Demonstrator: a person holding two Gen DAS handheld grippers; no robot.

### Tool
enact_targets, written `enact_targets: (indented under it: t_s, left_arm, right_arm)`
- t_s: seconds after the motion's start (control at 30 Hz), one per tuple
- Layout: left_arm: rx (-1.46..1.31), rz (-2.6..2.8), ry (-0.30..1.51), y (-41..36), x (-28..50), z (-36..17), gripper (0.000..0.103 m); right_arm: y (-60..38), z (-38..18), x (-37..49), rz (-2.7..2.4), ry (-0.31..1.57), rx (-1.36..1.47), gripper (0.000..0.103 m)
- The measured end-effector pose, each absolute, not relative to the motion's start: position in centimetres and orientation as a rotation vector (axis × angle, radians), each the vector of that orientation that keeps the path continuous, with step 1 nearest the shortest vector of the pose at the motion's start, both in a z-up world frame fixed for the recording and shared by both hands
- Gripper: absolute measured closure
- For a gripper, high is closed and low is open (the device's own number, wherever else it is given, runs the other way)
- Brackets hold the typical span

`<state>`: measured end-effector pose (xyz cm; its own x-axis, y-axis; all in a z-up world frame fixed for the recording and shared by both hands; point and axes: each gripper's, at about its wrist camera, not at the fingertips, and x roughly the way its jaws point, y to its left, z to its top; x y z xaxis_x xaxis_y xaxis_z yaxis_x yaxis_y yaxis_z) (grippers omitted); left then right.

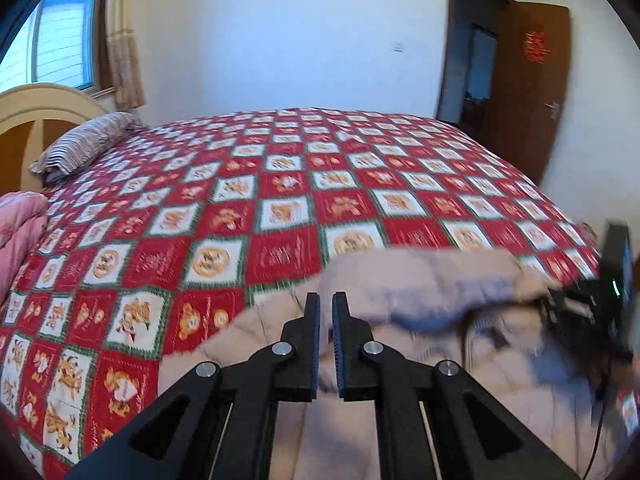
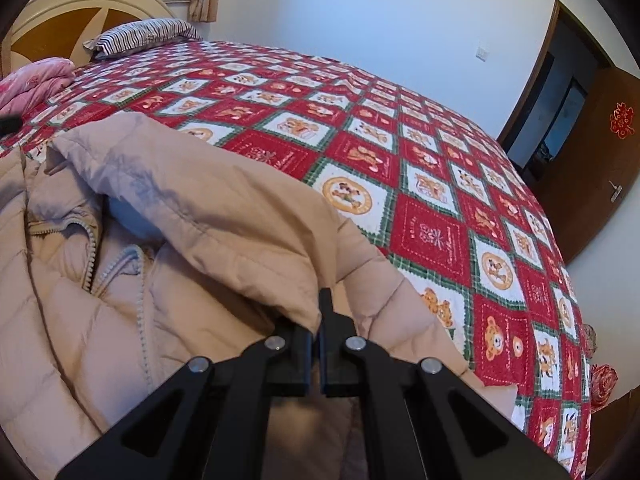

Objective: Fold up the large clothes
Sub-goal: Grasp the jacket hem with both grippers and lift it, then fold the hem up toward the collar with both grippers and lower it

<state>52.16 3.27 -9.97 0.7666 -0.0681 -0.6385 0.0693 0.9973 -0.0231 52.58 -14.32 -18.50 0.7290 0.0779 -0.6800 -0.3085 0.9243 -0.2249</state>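
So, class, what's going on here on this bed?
A person with a gripper in each hand is folding a beige padded coat on a bed with a red checked bedspread. The right gripper is shut on a fold of the coat's fabric, part of it doubled over the open zip front. The left gripper is shut and seems to hold nothing, poised above the coat.

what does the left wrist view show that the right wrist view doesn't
Only the left wrist view shows the left tool, shut with nothing between its fingers, and the right tool's black body at the right edge. Only the right wrist view shows the right tool shut on a fold of the beige padded coat, and the coat's zipper. Both show the coat, the red patchwork bedspread, striped pillow, pink quilt and open brown door.
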Motion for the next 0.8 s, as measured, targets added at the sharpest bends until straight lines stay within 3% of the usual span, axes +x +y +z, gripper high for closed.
enact_targets:
  t_s: [0.03, 0.1, 0.13, 0.27, 0.4, 0.5, 0.63, 0.8]
  left_arm:
    - [-0.006, -0.064, 0.707, 3.1, 53.2, -10.0, 0.091]
    - [-0.041, -0.062, 0.767, 2.6, 56.0, -11.1, 0.069]
    - [-0.039, -0.062, 0.803, 2.1, 57.8, -12.3, 0.053]
    - [-0.054, -0.067, 0.894, 1.3, 60.0, -16.1, 0.05]
    - [-0.082, -0.076, 0.954, 1.8, 60.0, -18.3, 0.048]
    - [-0.063, -0.088, 0.935, 1.7, 59.1, -18.3, 0.045]
    - [0.002, -0.082, 0.932, 0.6, 59.0, -18.2, 0.045]
    - [-0.045, -0.08, 0.87, 0.9, 59.0, -15.3, 0.044]
  right_arm:
    - [-14.2, -18.5, 52.5, 0.219, 0.723, -0.339, 0.1]
    - [-14.2, -18.3, 52.3, 0.224, 0.716, -0.331, 0.099]
    - [-14.3, -18.2, 52.2, 0.226, 0.717, -0.327, 0.099]
    - [-15.2, -17.8, 52.0, 0.233, 0.741, -0.303, 0.099]
    - [-16.5, -16.6, 51.1, 0.251, 0.765, -0.287, 0.085]
    - [-18.3, -14.2, 50.3, 0.201, 0.72, -0.232, 0.064]
    - [-18.0, -11.1, 51.5, 0.155, 0.657, -0.093, 0.063]
    - [-12.5, -11.5, 55.8, 0.235, 0.688, 0.008, 0.063]
